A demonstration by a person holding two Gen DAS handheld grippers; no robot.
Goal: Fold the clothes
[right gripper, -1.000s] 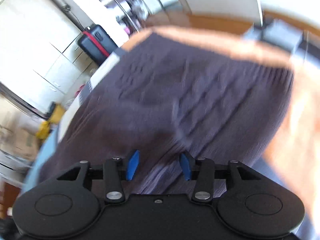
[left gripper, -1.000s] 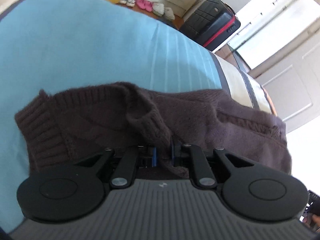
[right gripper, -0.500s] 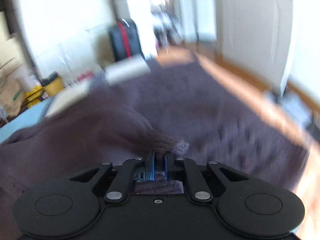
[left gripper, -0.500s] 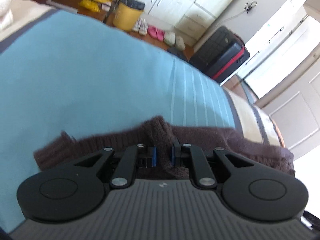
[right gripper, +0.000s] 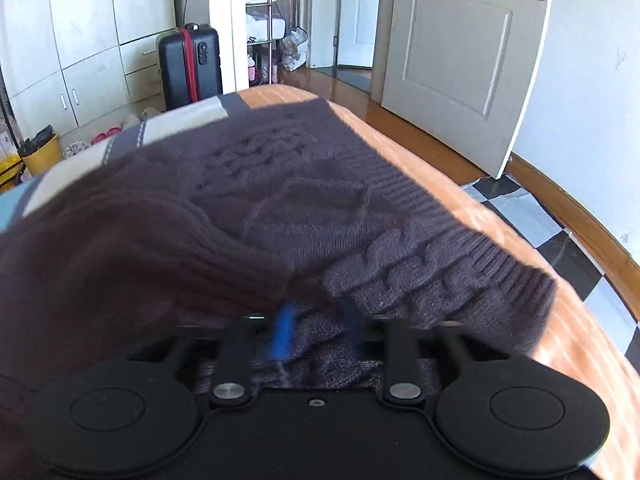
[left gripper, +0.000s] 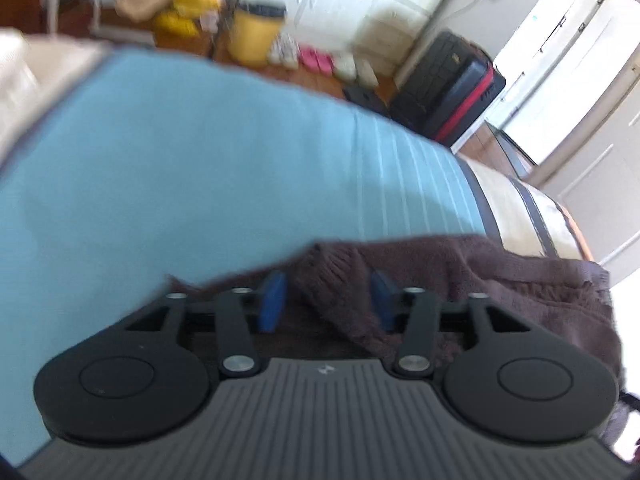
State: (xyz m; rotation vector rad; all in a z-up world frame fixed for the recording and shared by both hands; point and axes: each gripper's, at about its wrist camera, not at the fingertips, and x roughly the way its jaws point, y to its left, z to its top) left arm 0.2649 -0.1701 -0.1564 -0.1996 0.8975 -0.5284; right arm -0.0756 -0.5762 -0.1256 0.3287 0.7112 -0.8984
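Left gripper [left gripper: 328,300] jaws apart over brown sweater [left gripper: 480,272]; right gripper [right gripper: 316,332] jaws apart, blurred; no legible writing.

home bedroom | bed [right gripper: 460,200] | wardrobe [right gripper: 80,40] | suitcase [right gripper: 188,68] | door [right gripper: 464,52]

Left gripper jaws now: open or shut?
Open. The left gripper has its blue fingers spread apart, with a fold of the dark brown knitted sweater lying loose between them.

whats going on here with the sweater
A person is folding a dark brown knit sweater on a bed, a handheld gripper in each hand. Both the left gripper and the right gripper are open, with knit lying between the fingers, so neither grips it now.
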